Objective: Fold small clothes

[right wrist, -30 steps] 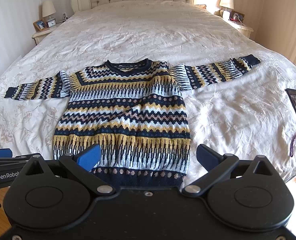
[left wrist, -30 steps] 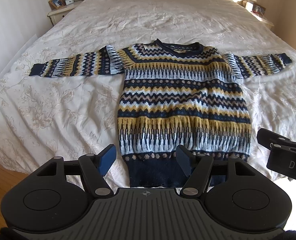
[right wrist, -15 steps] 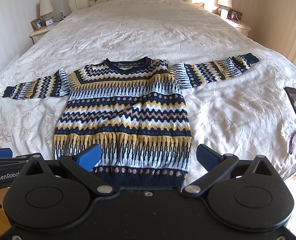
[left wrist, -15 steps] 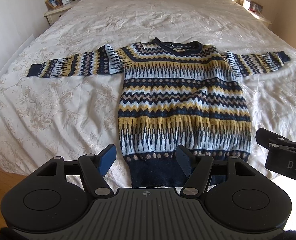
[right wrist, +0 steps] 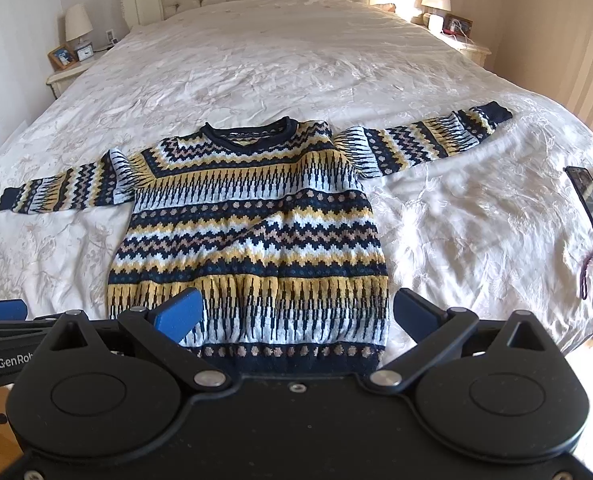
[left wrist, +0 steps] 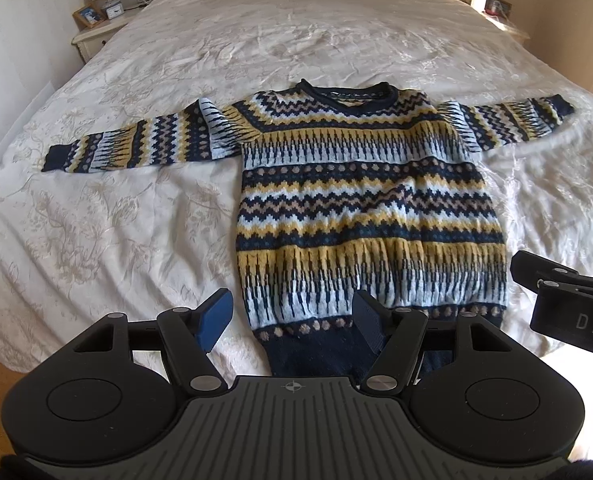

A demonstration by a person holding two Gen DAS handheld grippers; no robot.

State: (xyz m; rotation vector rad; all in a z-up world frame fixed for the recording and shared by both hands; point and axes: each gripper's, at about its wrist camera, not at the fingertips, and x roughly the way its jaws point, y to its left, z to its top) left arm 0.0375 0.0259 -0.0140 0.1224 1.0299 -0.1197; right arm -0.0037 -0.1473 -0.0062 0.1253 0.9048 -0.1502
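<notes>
A navy, yellow and pale-blue patterned knit sweater (left wrist: 360, 208) lies flat, sleeves outstretched for folding, on the cream-quilted bed (right wrist: 296, 60) just ahead of the left tool (left wrist: 292, 316) and right tool (right wrist: 298, 316), both hovering wide and empty above its hem.

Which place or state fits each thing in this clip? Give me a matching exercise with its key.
Things:
1. sweater
2. phone
3. left hand-held gripper
4. picture frame

Places or states:
A. on the bedside table
B. open above the navy hem
C. spread flat, sleeves out
D. near the bed's right edge

Pairs: 1-C, 2-D, 3-B, 4-A
</notes>
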